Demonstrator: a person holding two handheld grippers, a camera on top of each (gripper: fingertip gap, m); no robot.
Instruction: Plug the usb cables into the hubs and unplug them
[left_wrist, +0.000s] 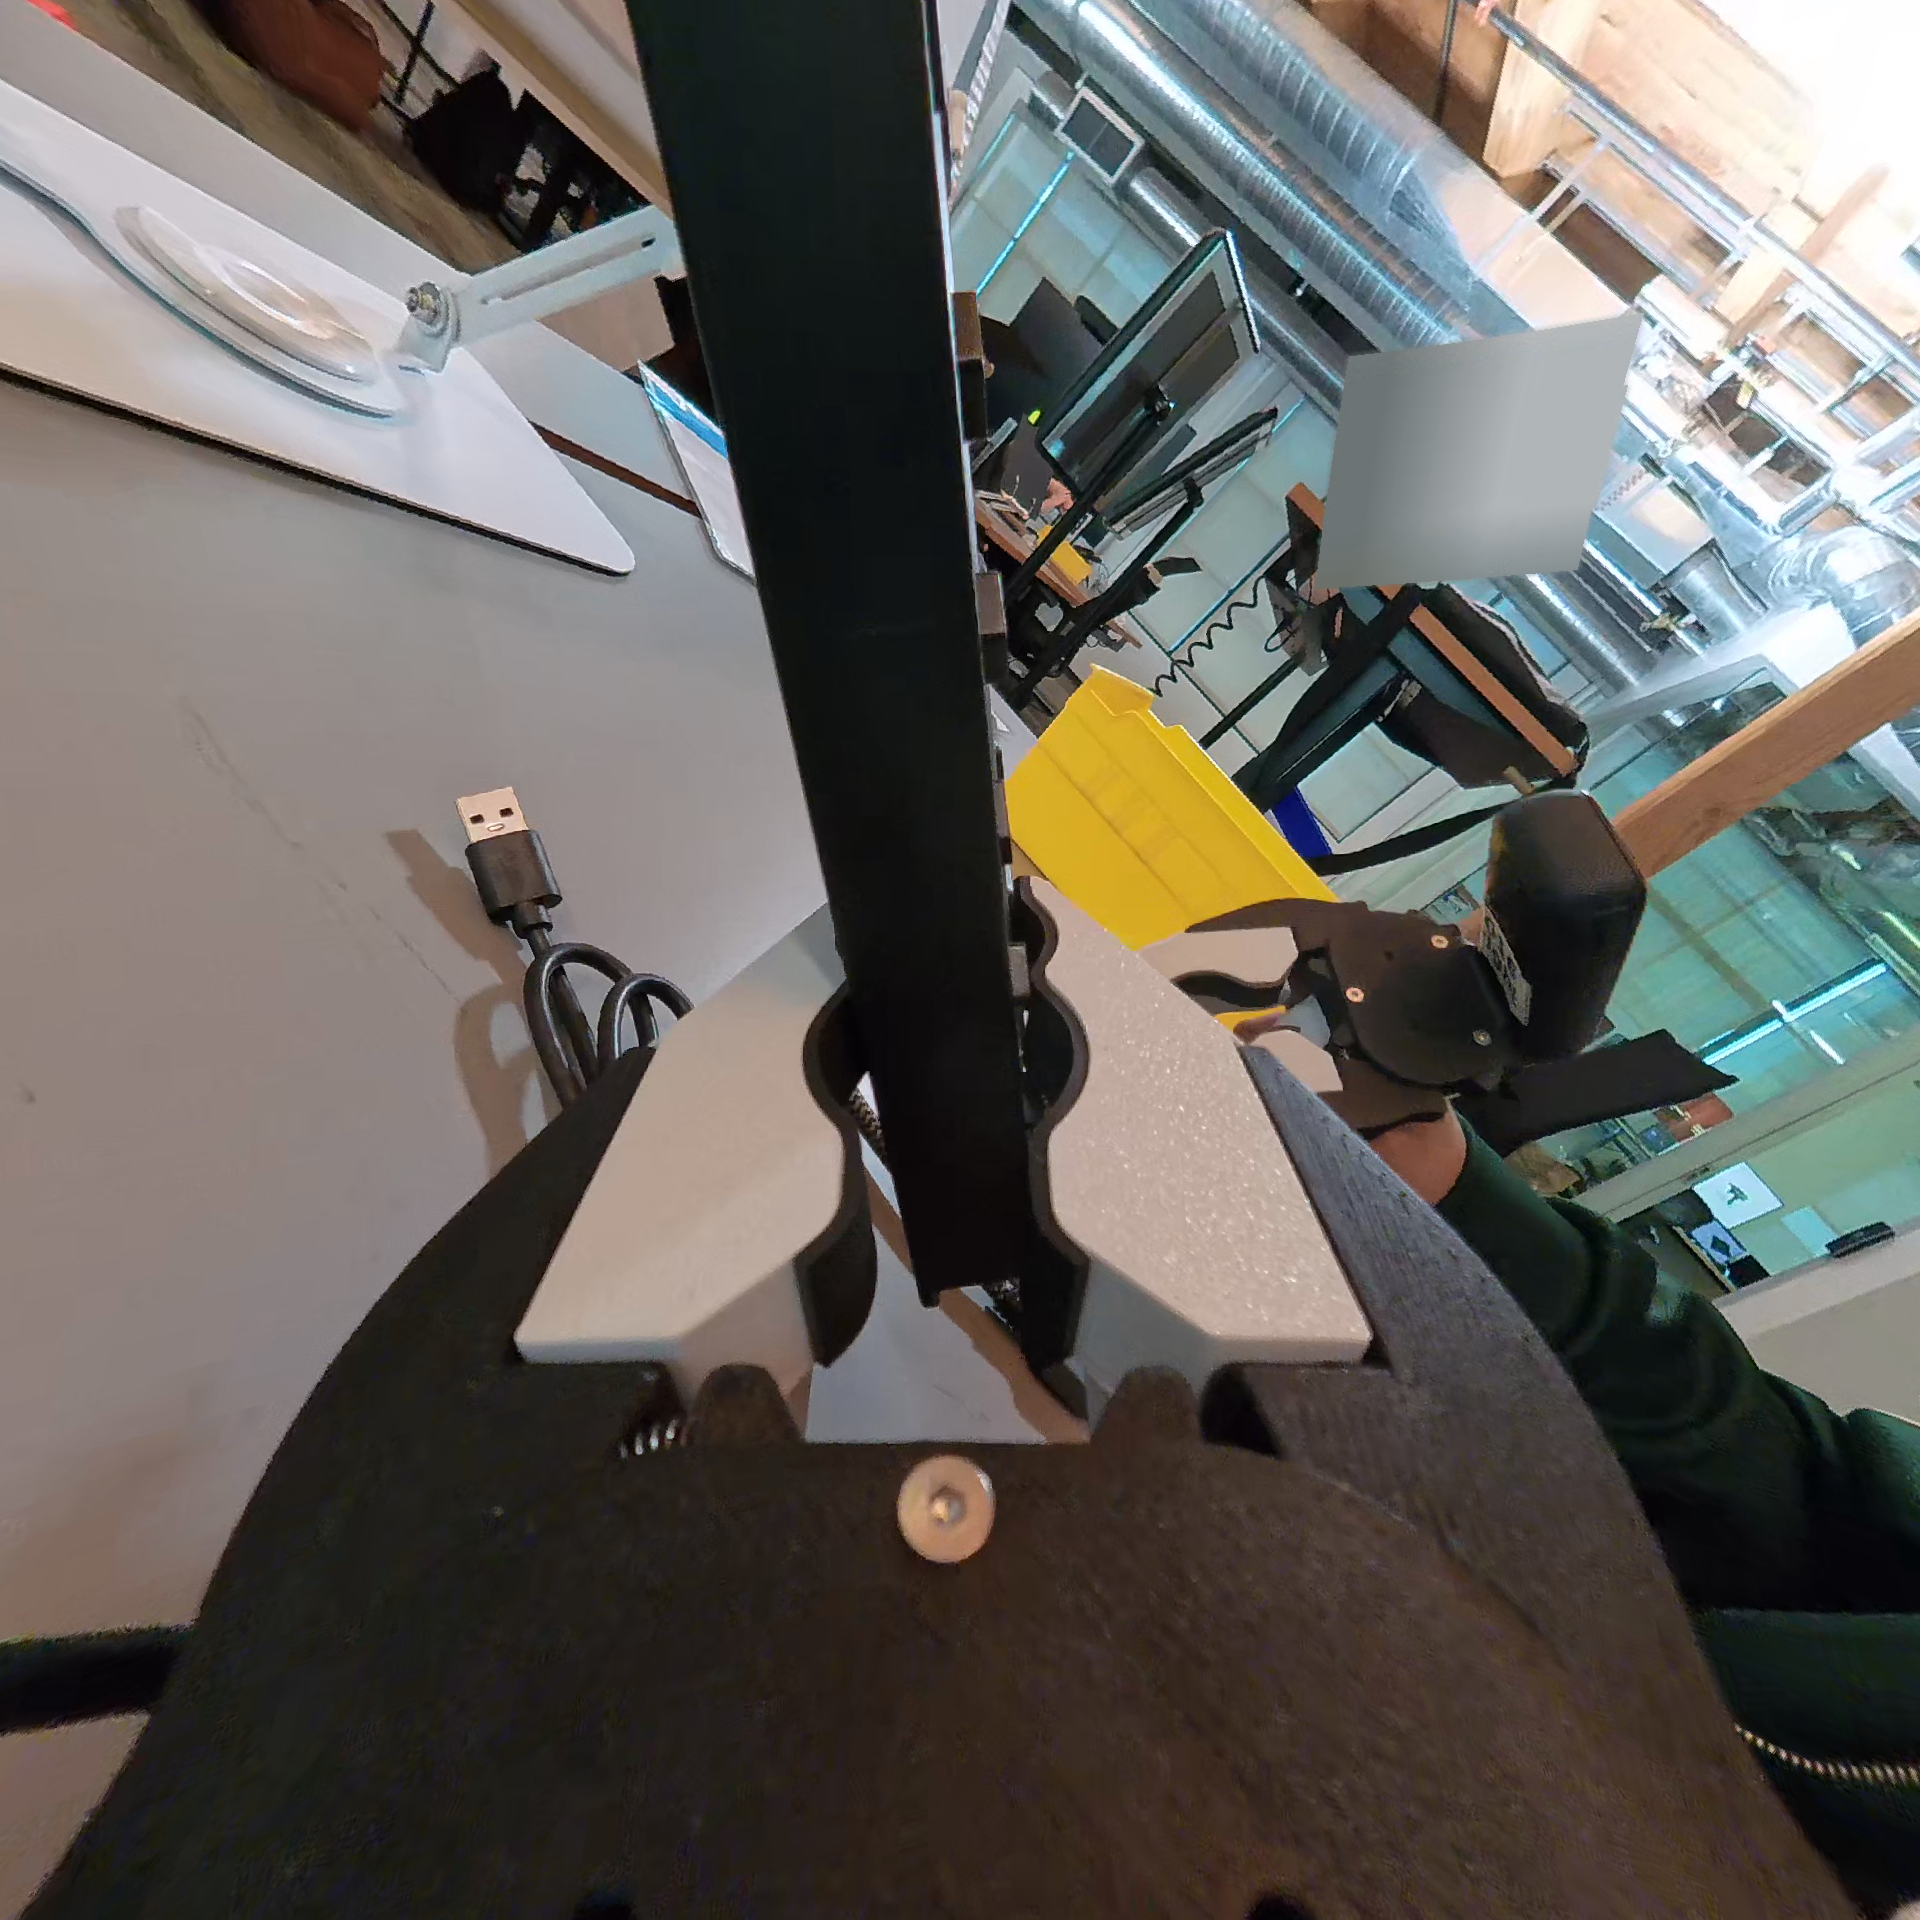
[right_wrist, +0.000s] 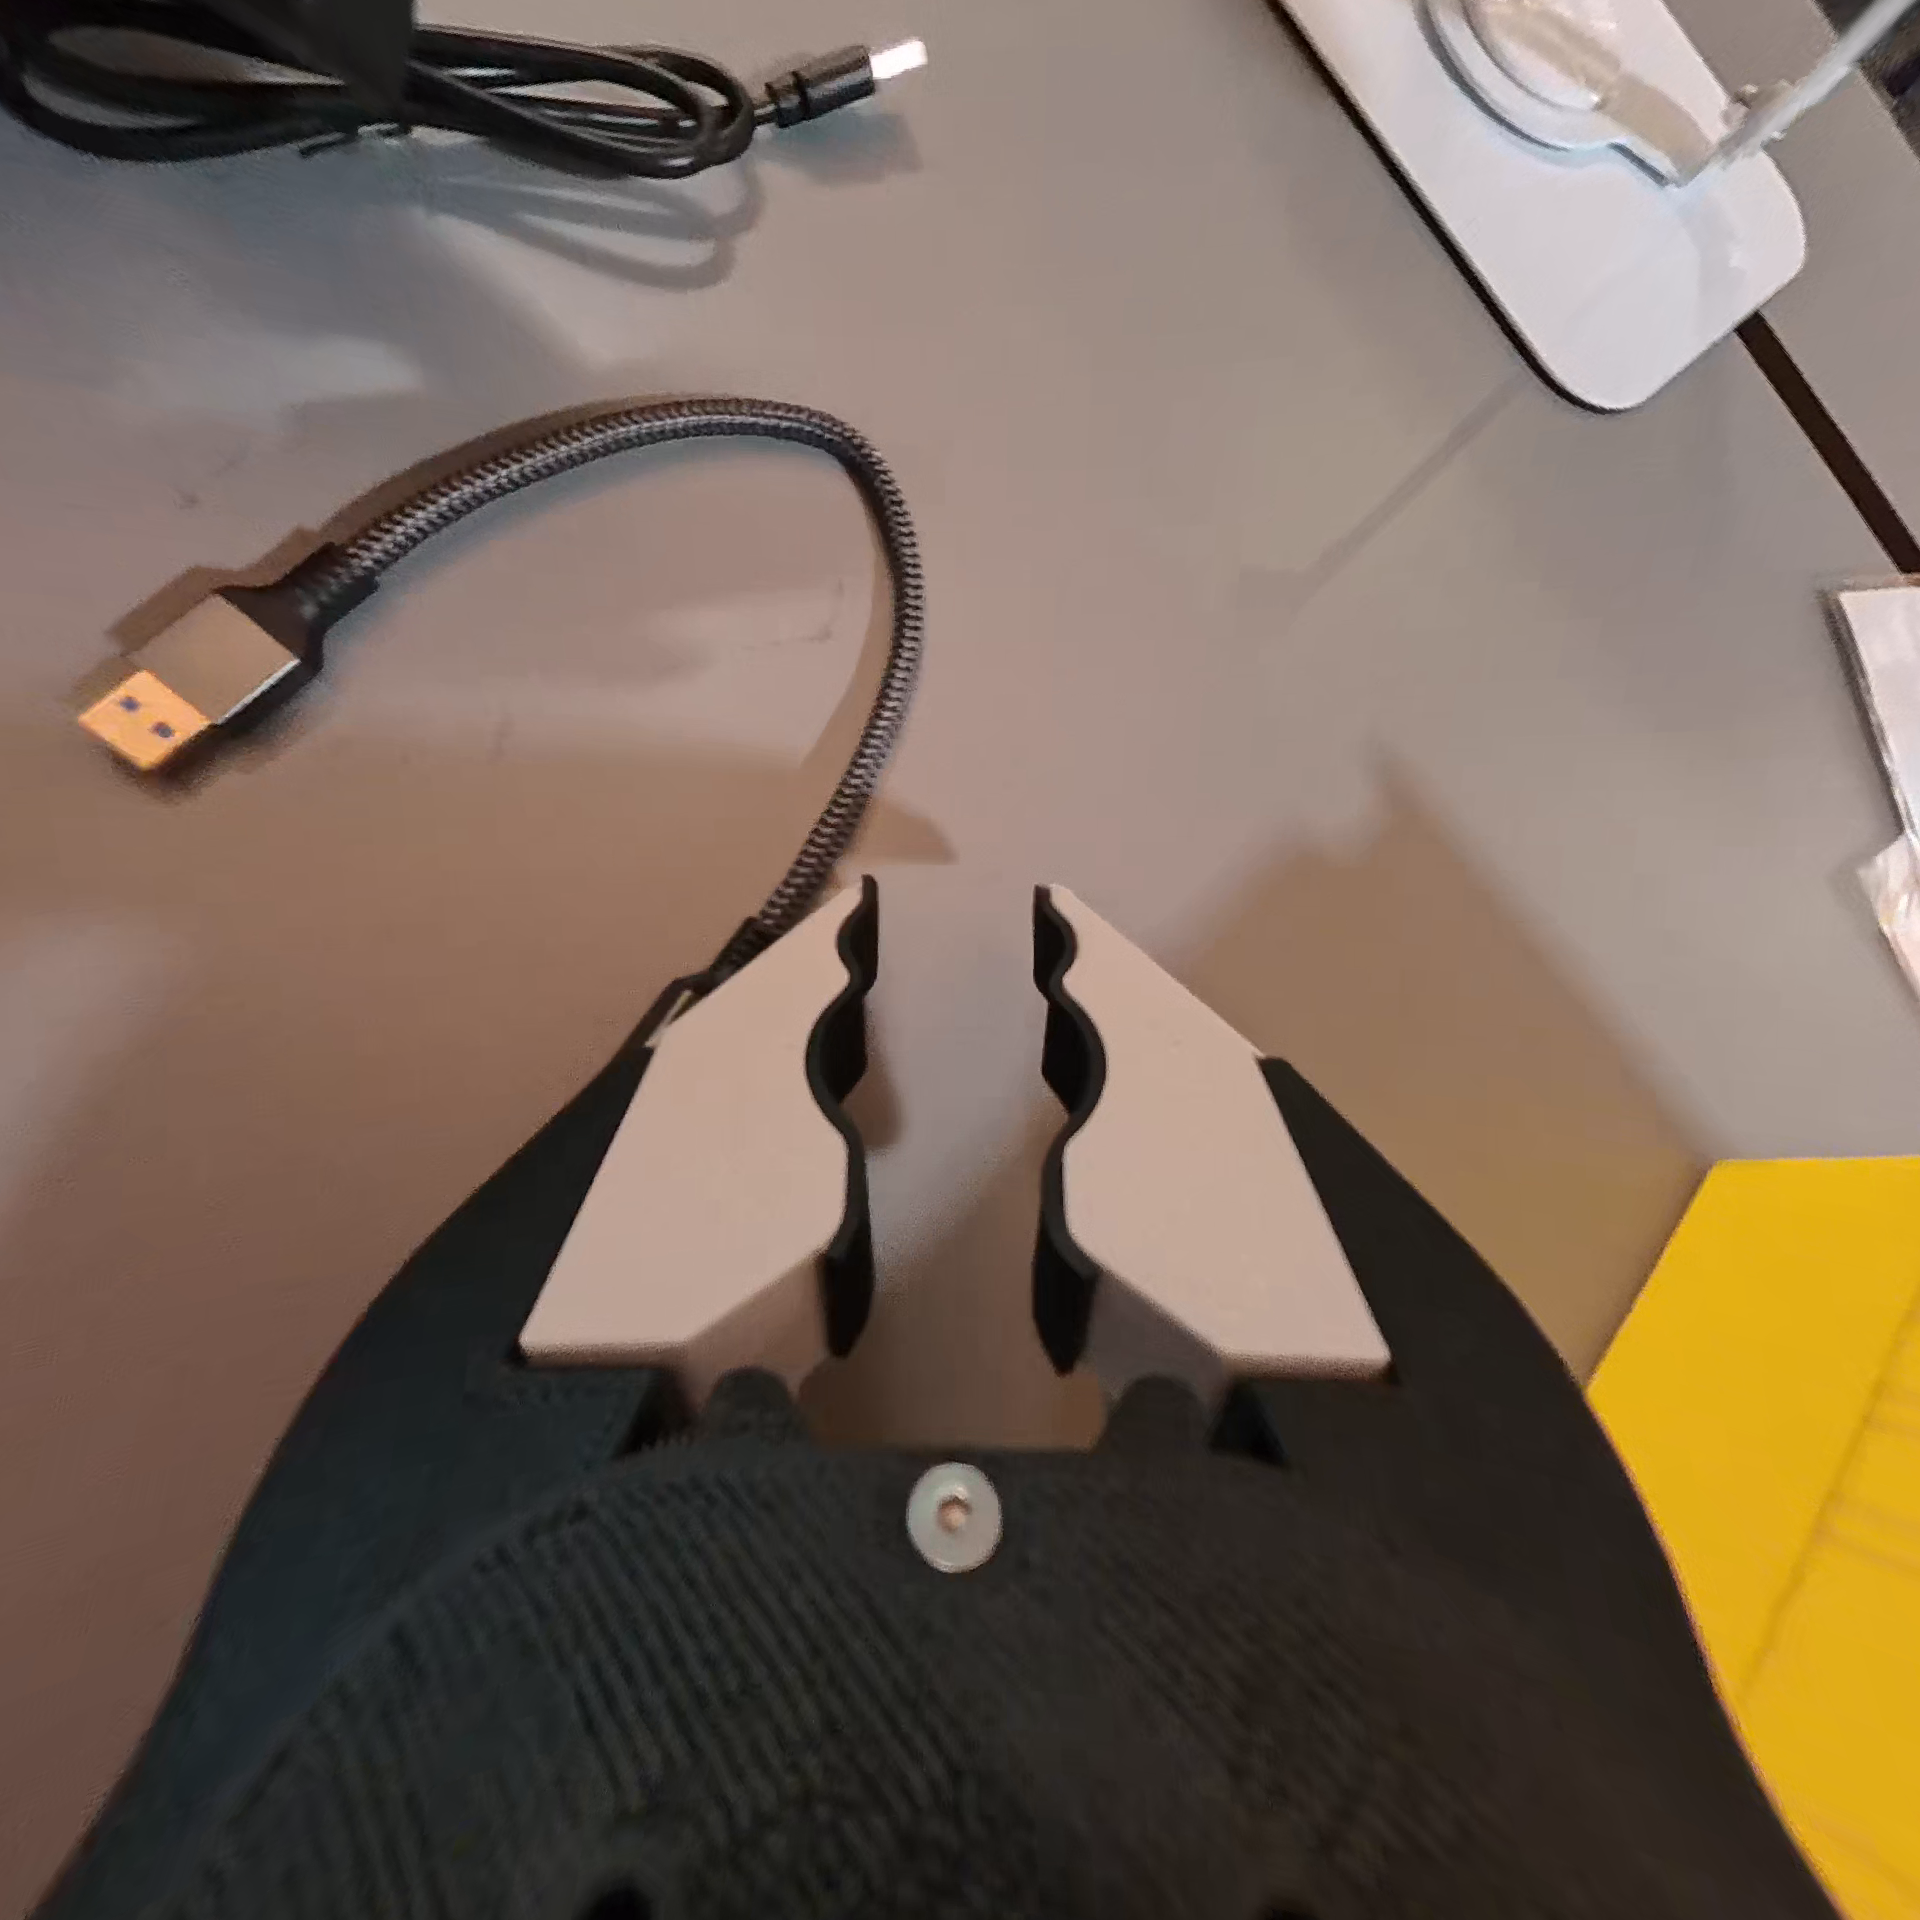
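Note:
My left gripper (left_wrist: 925, 956) is shut on a long black bar-shaped hub (left_wrist: 821, 520) and holds it tilted above the grey table, with the ports along its right edge. A black USB cable (left_wrist: 504, 847) lies on the table to its left, metal plug pointing away. My right gripper (right_wrist: 954, 899) is open and empty, low over the table. A braided cable (right_wrist: 894, 582) curves from under its left finger to a grey USB plug (right_wrist: 182, 686) at the left. The black coiled cable (right_wrist: 582, 114) lies at the far left. The right gripper also shows in the left wrist view (left_wrist: 1236, 977), beside the hub.
A yellow bin (left_wrist: 1143, 831) stands behind the hub and shows at the lower right of the right wrist view (right_wrist: 1787, 1455). A white magnifier lamp on a flat base (right_wrist: 1558, 156) sits at the far side. A clear plastic packet (right_wrist: 1881, 675) lies at the right edge.

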